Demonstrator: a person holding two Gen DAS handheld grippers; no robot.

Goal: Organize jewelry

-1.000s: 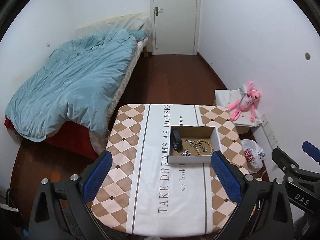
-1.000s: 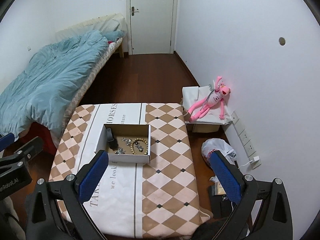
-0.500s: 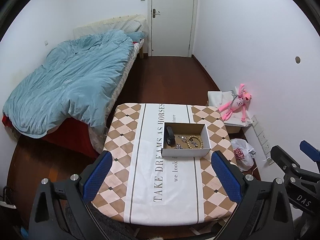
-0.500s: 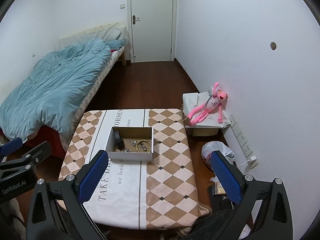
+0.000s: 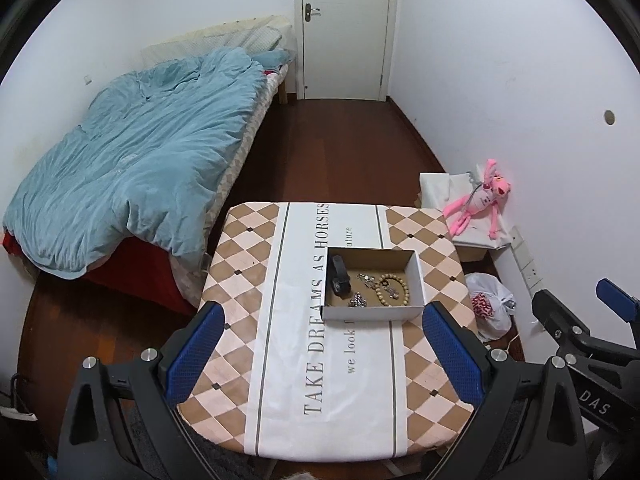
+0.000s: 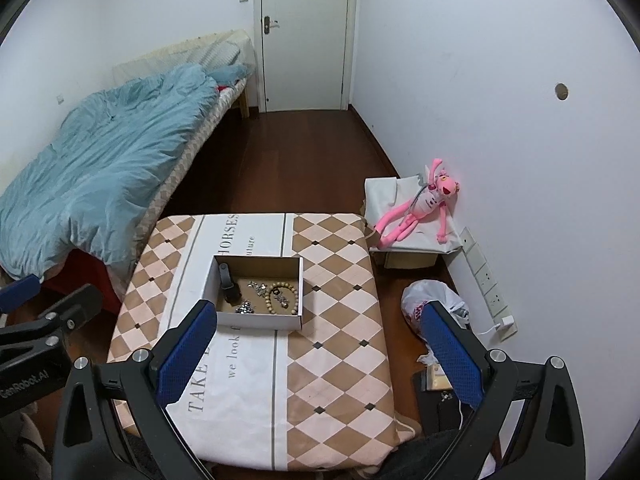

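Note:
A shallow cardboard box [image 5: 372, 313] [image 6: 256, 319] sits on a table with a checked cloth [image 5: 240, 280] [image 6: 340, 320]. Inside lie a wooden bead bracelet [image 5: 393, 289] [image 6: 282, 298], silver jewelry pieces [image 5: 358, 301] [image 6: 245, 308] and a black object [image 5: 339, 276] [image 6: 227, 280]. My left gripper [image 5: 320, 340] hangs open well above the table's near half, nothing between its blue pads. My right gripper [image 6: 316, 340] is open too, high over the table's right side, empty. Each gripper shows at the edge of the other's view.
A bed with a teal duvet [image 5: 132, 168] stands to the left. A pink plush toy [image 6: 420, 208] lies on a covered box by the right wall. A plastic bag [image 6: 432, 304] and a power strip [image 6: 486, 280] sit on the floor. A shut door [image 5: 344, 28] is at the far end.
Both grippers have pulled up and back from the table, so the box and table look smaller and farther. The box's contents have not moved.

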